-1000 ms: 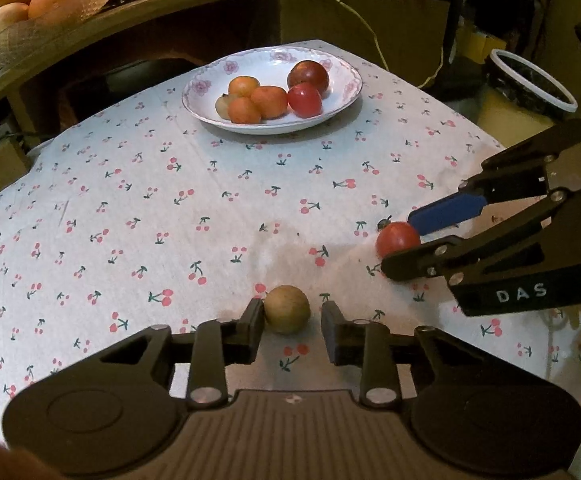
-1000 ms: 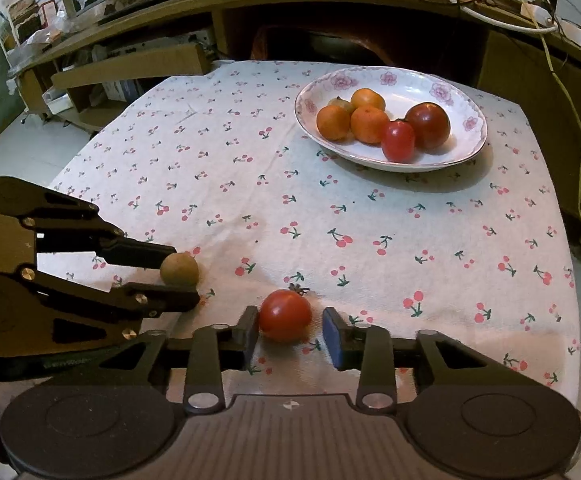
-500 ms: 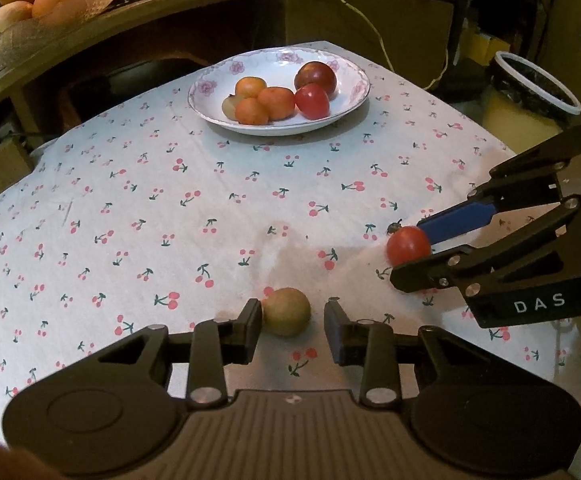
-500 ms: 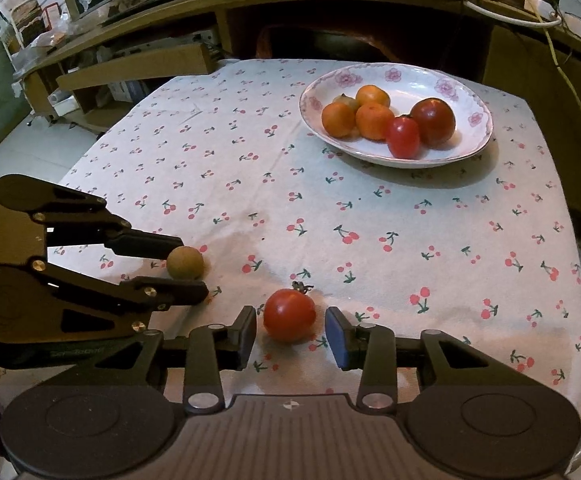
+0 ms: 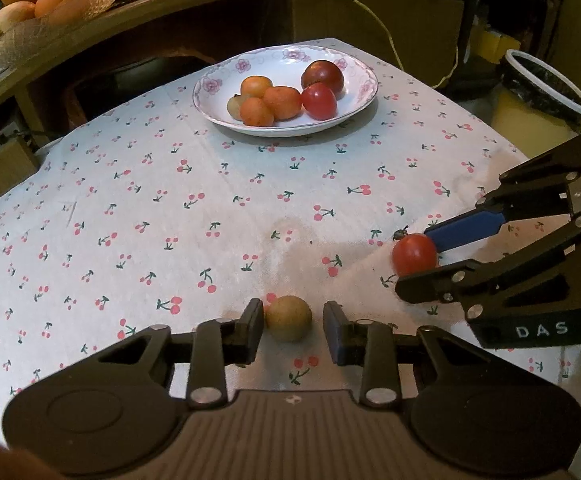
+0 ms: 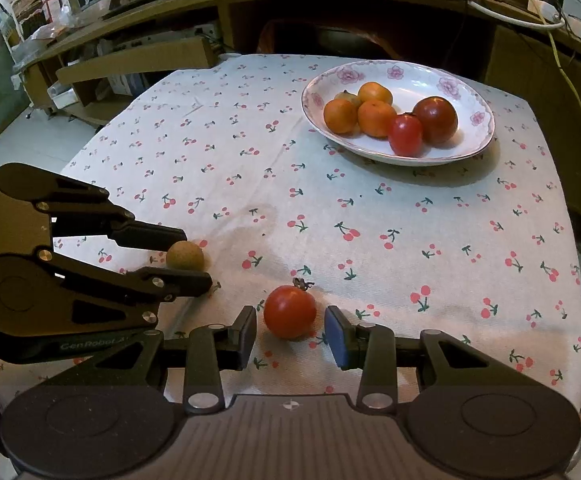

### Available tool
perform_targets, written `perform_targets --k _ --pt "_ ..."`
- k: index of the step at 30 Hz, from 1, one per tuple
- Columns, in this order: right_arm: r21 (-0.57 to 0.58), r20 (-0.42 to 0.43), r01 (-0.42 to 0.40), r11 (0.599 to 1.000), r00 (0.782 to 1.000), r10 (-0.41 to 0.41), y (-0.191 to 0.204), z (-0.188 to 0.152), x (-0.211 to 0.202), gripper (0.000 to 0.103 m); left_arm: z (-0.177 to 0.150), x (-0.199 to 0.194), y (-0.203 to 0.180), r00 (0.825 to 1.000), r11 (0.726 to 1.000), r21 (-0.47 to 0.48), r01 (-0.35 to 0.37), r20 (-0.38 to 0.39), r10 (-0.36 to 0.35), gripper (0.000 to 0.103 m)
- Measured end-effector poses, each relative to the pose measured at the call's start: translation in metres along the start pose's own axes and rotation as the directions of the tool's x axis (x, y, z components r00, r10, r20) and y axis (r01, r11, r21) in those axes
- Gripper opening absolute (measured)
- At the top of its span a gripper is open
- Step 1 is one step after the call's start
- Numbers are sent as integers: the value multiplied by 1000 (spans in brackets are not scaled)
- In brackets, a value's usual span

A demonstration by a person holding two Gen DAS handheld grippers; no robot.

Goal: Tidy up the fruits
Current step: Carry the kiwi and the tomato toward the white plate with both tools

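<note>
- Left gripper (image 5: 293, 322) low over the cloth, jaws apart around a small brown fruit (image 5: 288, 318); left pad touching or nearly touching it, clear gap on the right pad, not clamped.
- Right gripper (image 6: 290, 326) jaws wide around a red tomato (image 6: 289, 311), gaps on both sides, no grip.
- Both fruits sit on the near part of the table, near each other, well apart from the plate (image 6: 470, 146).
- Plate at the far side, close to the far table edge: shallow white ceramic, pink flower rim, holding three orange round fruits, one small brownish one, a red tomato and a darker red one.
- Tablecloth (image 5: 210, 184): white, fine ribbed weave, cherry print, faint damp-looking stain mid-table; wide bare stretch between grippers and plate.
- Cloth drops off at the right edge just past the right gripper, left edge also visible.
- Brown fruit matte, rough; tomato smooth, glossy, dried stem bit beside it.
- Woven basket (image 5: 50, 20) of oranges on the wooden shelf behind, top left.
- Bin with white rim (image 5: 546, 80) off the table, right.
</note>
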State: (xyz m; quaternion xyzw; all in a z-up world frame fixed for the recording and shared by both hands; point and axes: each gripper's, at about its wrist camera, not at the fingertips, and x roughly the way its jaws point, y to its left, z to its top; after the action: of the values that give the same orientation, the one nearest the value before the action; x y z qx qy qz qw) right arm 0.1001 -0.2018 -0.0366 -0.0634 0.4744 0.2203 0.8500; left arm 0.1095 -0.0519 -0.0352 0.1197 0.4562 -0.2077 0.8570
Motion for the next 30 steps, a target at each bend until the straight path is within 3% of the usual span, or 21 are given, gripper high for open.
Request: perform_targets --k 3,30 --pt "0 -6 5 1000 1000 -5 0 1 1 30 2 0 -4 1000 1000 13 -10 0 10 32" --pt "42 54 19 999 998 -21 -8 19 -9 29 30 -7 -8 997 999 19 -32 64 31 30"
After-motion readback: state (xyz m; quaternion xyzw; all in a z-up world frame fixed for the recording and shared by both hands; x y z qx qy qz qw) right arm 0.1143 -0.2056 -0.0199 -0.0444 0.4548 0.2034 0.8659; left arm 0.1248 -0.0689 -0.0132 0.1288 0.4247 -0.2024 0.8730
